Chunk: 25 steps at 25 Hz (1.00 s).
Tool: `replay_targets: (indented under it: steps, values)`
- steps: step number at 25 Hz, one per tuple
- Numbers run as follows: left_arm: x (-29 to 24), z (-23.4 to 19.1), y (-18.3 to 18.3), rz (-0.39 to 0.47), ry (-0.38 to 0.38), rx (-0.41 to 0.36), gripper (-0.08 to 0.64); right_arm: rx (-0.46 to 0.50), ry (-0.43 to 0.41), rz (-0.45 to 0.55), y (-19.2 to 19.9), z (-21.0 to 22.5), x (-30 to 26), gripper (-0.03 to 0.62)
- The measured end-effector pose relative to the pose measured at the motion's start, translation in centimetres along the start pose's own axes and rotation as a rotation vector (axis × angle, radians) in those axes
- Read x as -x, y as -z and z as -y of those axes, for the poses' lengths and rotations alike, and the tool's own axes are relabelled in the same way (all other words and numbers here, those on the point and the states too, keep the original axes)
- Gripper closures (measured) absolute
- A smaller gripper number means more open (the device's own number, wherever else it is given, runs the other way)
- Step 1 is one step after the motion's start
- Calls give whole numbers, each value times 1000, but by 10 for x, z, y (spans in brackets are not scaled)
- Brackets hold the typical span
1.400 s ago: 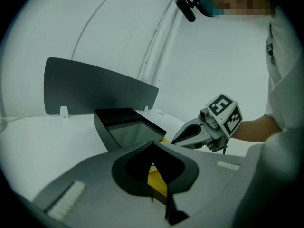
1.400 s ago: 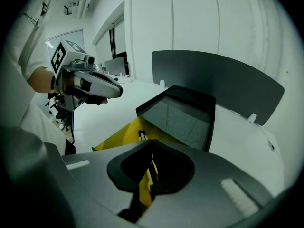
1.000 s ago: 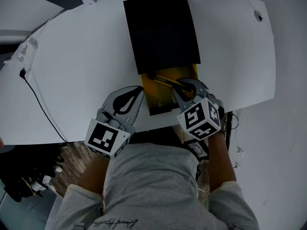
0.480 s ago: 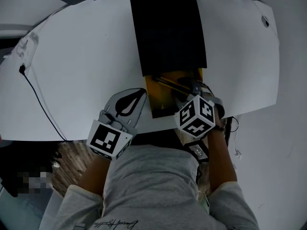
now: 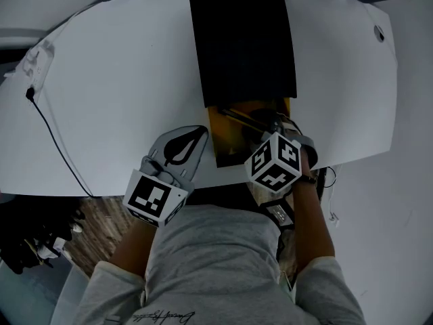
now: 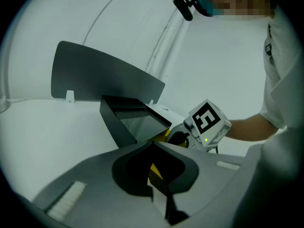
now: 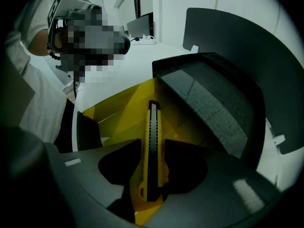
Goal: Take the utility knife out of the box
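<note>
A black box sleeve (image 5: 243,46) lies on the white table, with its yellow inner tray (image 5: 226,144) pulled out toward me. The yellow and black utility knife (image 7: 153,137) lies in the tray; it shows as a dark bar (image 5: 237,117) in the head view. My right gripper (image 5: 265,128) points steeply down into the tray. Its jaws are opening, one on each side of the knife's near end (image 7: 151,184), with gaps between pads and knife. My left gripper (image 5: 201,131) rests shut beside the tray's left edge, its tips (image 6: 152,145) together with nothing in them.
A black cable (image 5: 54,134) runs across the table's left part (image 5: 101,80). A grey divider panel (image 6: 99,75) stands behind the box. A small round hole (image 5: 379,34) sits at the far right. The table's near edge and my torso are just behind both grippers.
My right gripper has sunk toward the tray and tipped further down, and its jaws have spread apart around the knife. The left gripper has stayed where it was.
</note>
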State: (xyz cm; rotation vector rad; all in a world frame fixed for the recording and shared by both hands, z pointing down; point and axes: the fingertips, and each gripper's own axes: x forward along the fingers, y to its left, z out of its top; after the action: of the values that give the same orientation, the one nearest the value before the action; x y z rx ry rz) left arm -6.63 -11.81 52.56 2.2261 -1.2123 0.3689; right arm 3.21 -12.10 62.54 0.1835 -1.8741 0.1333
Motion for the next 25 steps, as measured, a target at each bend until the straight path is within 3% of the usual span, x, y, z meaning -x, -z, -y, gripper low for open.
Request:
replay_targets:
  steps: [6, 8, 25]
  values:
    - [0, 0, 2, 0, -2, 7, 559, -8, -11, -12, 0, 0, -1, 427]
    - [0, 0, 2, 2, 0, 8, 559, -9, -5, -15, 0, 2, -1, 459]
    - [4, 1, 2, 2, 4, 7, 560, -18, 15, -29, 2, -1, 1, 460]
